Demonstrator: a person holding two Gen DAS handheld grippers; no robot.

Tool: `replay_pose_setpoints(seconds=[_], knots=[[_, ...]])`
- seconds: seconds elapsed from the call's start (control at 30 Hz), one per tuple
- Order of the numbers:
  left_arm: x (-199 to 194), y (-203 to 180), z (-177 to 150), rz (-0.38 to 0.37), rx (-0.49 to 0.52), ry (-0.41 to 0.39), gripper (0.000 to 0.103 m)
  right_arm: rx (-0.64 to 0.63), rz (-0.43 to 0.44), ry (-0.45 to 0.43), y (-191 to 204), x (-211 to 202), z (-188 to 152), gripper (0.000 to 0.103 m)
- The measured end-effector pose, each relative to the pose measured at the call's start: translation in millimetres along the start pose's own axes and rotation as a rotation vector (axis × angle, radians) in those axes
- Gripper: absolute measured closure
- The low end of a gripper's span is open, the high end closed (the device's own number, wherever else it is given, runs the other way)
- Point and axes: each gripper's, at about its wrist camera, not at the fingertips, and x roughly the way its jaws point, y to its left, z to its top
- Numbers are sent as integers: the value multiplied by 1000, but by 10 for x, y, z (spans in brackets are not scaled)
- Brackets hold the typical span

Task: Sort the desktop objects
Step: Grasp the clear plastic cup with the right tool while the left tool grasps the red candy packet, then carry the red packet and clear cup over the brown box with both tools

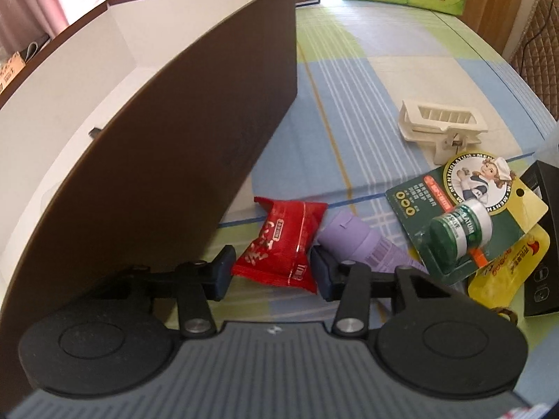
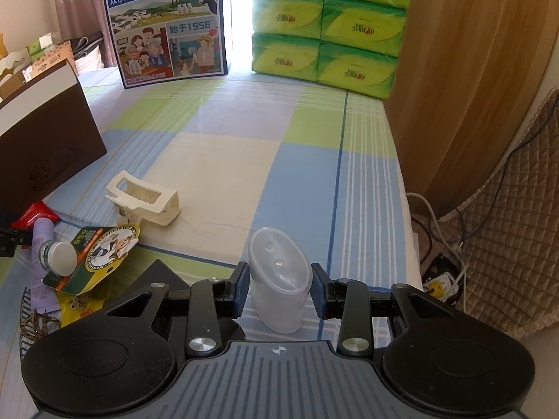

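Observation:
In the left wrist view my left gripper (image 1: 272,272) points down at the checked tablecloth beside the brown box (image 1: 181,146). A red snack packet (image 1: 279,241) lies between its fingers, and both pads touch the packet's sides. A purple tube (image 1: 349,237) lies just right of the packet. In the right wrist view my right gripper (image 2: 279,289) is shut on a clear plastic cup (image 2: 279,276), which leans tilted between the pads near the table's right side.
A carded green balm jar (image 1: 461,216), a yellow packet (image 1: 506,269) and a black box (image 1: 541,244) are piled to the right. A white clip holder (image 2: 146,199) lies mid-table. A milk carton box (image 2: 167,24) and green tissue packs (image 2: 328,24) stand at the back. A power strip (image 2: 440,282) lies past the right edge.

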Motion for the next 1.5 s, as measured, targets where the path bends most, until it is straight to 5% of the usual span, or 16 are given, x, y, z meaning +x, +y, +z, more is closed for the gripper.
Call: replay_pose_setpoints(seconds=[0.67, 1.5], knots=[[-860, 220, -390, -11, -148, -51, 67, 7, 30, -83, 115, -410, 113, 69], [-2183, 665, -729, 74, -337, -263, 67, -326, 543, -125, 1979, -994, 503, 69]])
